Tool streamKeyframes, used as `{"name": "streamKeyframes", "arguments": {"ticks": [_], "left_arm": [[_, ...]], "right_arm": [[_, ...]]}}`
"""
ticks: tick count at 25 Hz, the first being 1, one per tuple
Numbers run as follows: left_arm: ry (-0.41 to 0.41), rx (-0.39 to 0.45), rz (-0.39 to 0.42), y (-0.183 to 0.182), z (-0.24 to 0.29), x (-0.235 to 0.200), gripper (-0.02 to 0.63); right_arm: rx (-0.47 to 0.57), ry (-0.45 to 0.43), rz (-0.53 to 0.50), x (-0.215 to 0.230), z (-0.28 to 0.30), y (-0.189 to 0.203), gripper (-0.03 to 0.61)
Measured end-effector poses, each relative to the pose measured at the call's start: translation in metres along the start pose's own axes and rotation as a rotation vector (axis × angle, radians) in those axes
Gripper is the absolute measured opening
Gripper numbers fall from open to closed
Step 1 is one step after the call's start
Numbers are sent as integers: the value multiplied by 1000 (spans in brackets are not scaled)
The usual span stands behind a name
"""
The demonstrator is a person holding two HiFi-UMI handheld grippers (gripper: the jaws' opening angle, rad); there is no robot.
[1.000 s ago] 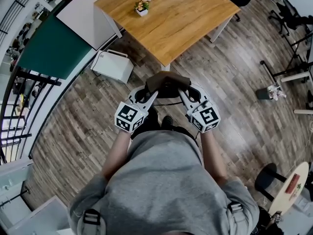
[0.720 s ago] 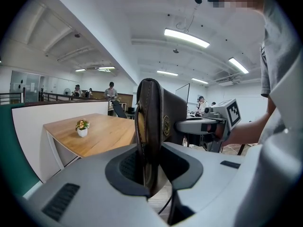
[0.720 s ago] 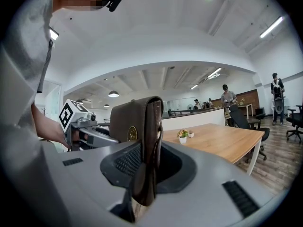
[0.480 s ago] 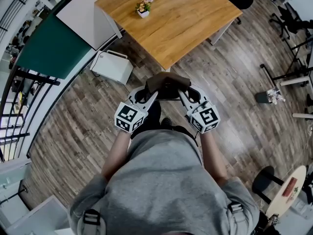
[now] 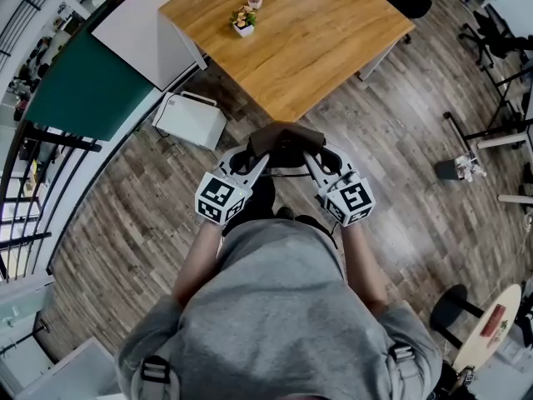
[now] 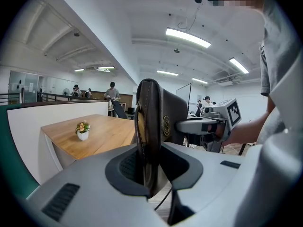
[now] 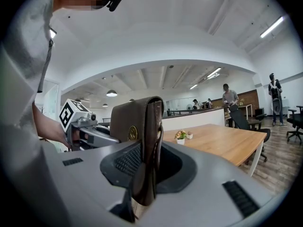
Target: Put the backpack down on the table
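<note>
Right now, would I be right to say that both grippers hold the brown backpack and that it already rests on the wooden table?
Not quite. The left gripper and right gripper do hold the brown backpack, but the head view shows it over the floor, short of the wooden table's near corner, not resting on it.

Table top (image 5: 325, 52) lying mostly bare ahead; small flower pot (image 5: 242, 21) sitting near far-left edge; white box (image 5: 190, 117) standing on floor by left corner.
</note>
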State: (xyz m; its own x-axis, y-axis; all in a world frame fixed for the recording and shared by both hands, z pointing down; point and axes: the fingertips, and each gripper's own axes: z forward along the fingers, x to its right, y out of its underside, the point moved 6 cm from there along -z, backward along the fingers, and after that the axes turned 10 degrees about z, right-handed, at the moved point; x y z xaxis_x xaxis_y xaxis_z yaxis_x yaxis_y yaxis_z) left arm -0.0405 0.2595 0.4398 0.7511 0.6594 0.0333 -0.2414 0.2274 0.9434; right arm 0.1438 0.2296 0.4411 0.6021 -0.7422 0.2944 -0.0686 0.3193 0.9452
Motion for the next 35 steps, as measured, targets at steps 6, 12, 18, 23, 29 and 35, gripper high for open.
{"name": "streamKeyframes", "arguments": {"ticks": [6,12,18,23,29,35], "left_arm": [[16,-9,-4,-1,17,-28,91],[39,-8,-3,-5,43,-65,91],[77,-2,-5,-11,67,-105,91],[110,-3,1,-16,92,-136,91],[145,-1,4,-24,118,-182,91],[176,7,18,-30,145,-224,91]], "right_arm": [[-12,12,3,17,26,-5,83],[-13,37,13,42,60,-14,83],[-19,78,2,62,93,-27,83],[-18,113,18,84,118,-35,84],[-12,146,18,107,155,-50,84],[-4,175,16,130,191,-61,84]]}}
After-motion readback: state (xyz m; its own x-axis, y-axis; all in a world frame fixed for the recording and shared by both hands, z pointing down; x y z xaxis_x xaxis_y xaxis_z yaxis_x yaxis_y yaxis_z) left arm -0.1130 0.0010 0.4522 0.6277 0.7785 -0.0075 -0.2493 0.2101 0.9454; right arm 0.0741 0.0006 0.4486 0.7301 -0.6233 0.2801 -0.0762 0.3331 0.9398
